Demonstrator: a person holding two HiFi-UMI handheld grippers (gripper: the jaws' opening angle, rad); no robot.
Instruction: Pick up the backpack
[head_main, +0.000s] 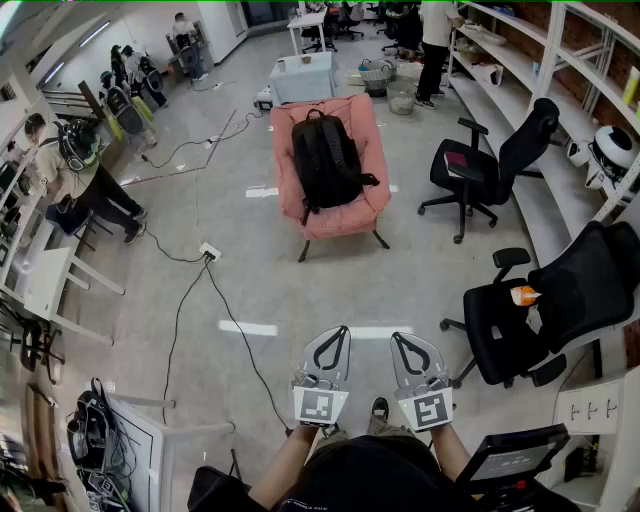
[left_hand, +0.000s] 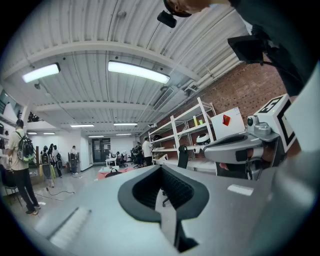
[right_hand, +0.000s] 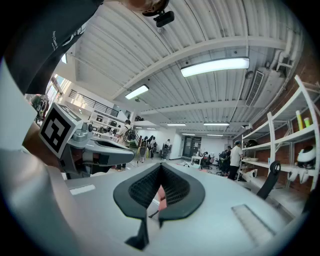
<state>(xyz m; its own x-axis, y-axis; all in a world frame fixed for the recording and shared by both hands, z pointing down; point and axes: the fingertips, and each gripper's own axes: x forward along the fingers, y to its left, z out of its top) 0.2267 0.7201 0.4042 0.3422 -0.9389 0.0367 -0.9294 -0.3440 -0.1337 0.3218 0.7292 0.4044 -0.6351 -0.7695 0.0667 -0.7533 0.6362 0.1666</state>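
A black backpack (head_main: 325, 160) stands leaning against the back of a pink armchair (head_main: 345, 215) in the middle of the room, well ahead of me. Both grippers are held low and level near my body, side by side and far short of the chair. The left gripper (head_main: 343, 330) is shut with nothing in it, and so is the right gripper (head_main: 394, 337). In the left gripper view the left gripper (left_hand: 161, 167) has its tips together, and the backpack (left_hand: 113, 172) shows small and far off to the left. In the right gripper view the armchair (right_hand: 161, 196) shows as a strip of pink behind the closed right gripper (right_hand: 161, 165).
Two black office chairs (head_main: 495, 160) (head_main: 560, 310) stand at the right beside white shelving (head_main: 560, 80). A power strip (head_main: 209, 250) and cables lie on the floor at the left. A person (head_main: 70, 170) works at white tables (head_main: 50, 280); another person (head_main: 435, 45) stands far back.
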